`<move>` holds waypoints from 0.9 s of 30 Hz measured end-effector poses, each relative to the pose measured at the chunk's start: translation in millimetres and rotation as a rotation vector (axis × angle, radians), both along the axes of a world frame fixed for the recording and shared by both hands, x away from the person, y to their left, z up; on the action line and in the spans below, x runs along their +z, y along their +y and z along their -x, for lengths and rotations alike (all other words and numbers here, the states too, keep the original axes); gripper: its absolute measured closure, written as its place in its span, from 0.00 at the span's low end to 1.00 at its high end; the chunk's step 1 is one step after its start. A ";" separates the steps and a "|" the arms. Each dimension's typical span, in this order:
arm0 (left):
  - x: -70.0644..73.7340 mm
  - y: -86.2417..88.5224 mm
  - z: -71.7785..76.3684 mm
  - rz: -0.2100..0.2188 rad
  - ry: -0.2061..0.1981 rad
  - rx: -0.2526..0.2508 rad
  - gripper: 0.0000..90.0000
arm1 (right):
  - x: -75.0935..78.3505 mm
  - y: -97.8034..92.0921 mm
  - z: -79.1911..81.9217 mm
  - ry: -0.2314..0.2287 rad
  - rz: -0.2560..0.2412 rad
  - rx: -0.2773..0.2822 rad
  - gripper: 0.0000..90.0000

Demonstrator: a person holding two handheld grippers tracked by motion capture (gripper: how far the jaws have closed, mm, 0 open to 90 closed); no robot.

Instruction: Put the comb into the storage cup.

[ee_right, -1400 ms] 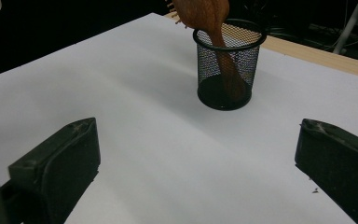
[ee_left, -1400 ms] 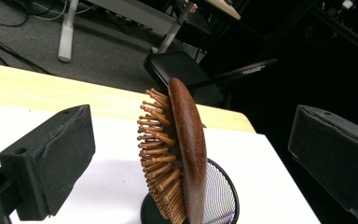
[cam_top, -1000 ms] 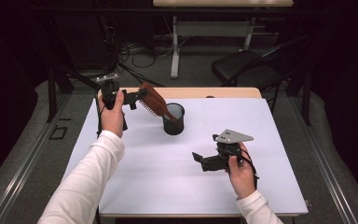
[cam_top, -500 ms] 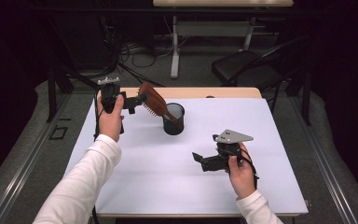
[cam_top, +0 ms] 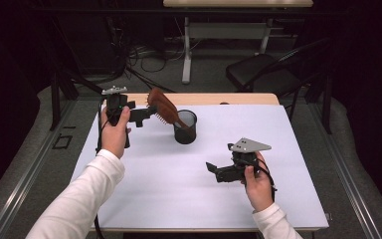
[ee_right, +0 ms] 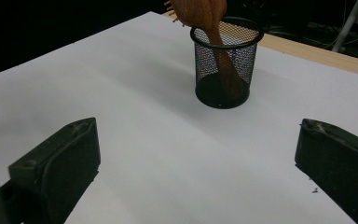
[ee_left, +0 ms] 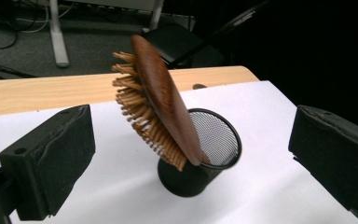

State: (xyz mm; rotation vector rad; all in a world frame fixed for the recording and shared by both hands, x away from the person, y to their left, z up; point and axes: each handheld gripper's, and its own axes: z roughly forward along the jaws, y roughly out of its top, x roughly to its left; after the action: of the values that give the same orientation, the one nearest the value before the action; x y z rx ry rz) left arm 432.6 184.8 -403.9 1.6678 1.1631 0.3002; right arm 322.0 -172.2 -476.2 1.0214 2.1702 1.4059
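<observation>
High view: my left gripper (cam_top: 146,113) hangs beside the hairbrush (cam_top: 162,106), handle down in the mesh cup (cam_top: 185,127) on the bench (cam_top: 144,194).

Left gripper view: jaws released, brush leaning free; placing looks done.

Right gripper view: jaws spread, idle; next, withdraw cleanly.

No readable text, labels or numbers anywhere.

This looks like a lab or recording room rather than a home. A pale wooden table (cam_top: 204,98) under a white sheet (cam_top: 179,189) stands on grey carpet, with tangled black cables (cam_top: 139,55) on the floor, a black folding chair (cam_top: 263,74), a second white-legged desk (cam_top: 229,5) and dark surroundings.
</observation>
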 end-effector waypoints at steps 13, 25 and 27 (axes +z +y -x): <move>0.5 -5.4 24.1 -0.002 -0.006 -0.091 0.01 | 0.6 -1.4 0.0 0.001 -0.006 -0.004 0.00; -4.4 -8.8 40.7 -0.030 -0.021 -0.146 0.01 | 1.3 -3.3 0.1 -0.001 -0.010 -0.009 0.00; -5.1 -8.8 43.5 -0.039 -0.029 -0.153 0.01 | 1.5 -3.7 0.1 -0.002 -0.013 -0.010 0.00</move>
State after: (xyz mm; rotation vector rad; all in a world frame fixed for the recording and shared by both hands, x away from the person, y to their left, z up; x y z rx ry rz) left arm 389.1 176.0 -409.0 1.7704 1.0082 0.2513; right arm 321.9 -176.0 -474.7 1.0329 2.1546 1.4174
